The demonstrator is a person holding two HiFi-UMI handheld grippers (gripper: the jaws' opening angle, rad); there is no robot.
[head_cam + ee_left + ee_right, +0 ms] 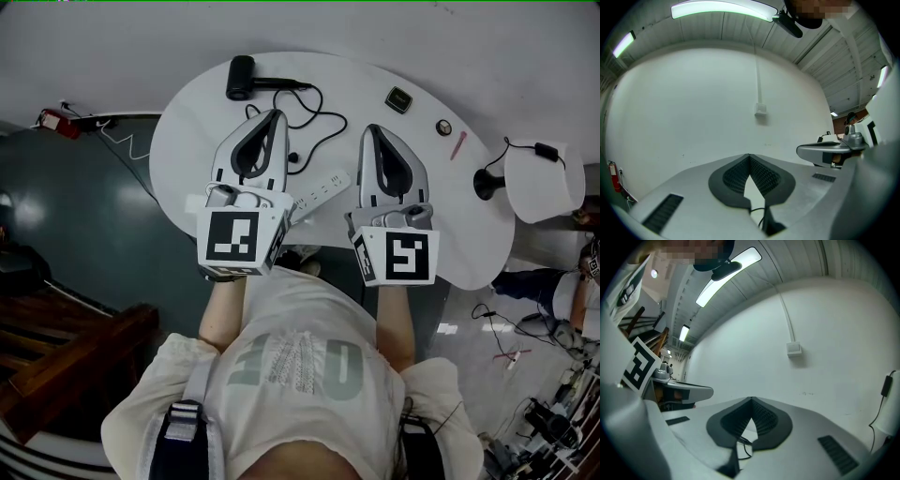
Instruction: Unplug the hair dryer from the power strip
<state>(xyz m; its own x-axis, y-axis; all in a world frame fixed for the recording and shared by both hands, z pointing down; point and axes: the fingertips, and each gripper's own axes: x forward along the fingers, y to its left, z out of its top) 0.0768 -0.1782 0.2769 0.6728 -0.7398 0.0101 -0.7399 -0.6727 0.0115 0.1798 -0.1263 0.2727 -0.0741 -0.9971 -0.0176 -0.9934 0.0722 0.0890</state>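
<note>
While holding left gripper (276, 116), right gripper (373, 130) fingers together, empty: noting black hair dryer (241, 77) lying on bench (375, 75); power strip (321, 188) ends hiding.

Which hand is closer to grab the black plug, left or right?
Left, probably. The black plug sits right beside the left gripper, while the right gripper is farther off, across the power strip. Both grippers are shut, so it must open first.
</note>
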